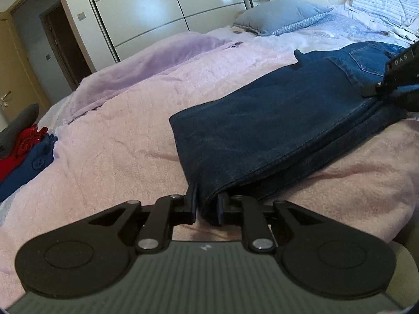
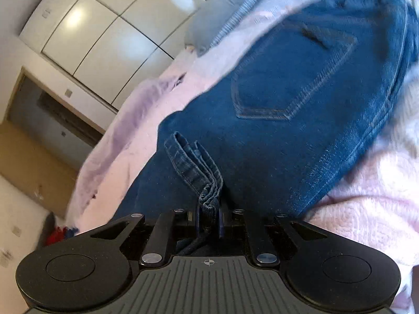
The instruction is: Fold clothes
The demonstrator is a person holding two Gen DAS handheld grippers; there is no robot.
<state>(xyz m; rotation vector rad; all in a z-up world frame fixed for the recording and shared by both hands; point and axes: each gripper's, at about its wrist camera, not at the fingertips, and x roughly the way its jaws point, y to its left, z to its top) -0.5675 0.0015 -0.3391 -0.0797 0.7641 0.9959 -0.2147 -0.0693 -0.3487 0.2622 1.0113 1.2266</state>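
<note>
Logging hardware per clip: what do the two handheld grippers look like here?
Both the left gripper and right gripper are matte black, with round side discs, silver rivets, and a ribbed grey base bearing a small white mark. Finger pads look dark blue.

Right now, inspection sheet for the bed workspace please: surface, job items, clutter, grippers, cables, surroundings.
Surface: pink blanket over the bed, rumpled.
Job's things: jeans folded, lying flat on the blanket.
Clutter: red and blue clothes at the bed's edge.
Grippers: left gripper clamps the jeans' folded end; right gripper clamps bunched hems.
Cables: nothing seen.
Surroundings: wardrobe, open doorway, grey pillow.
</note>
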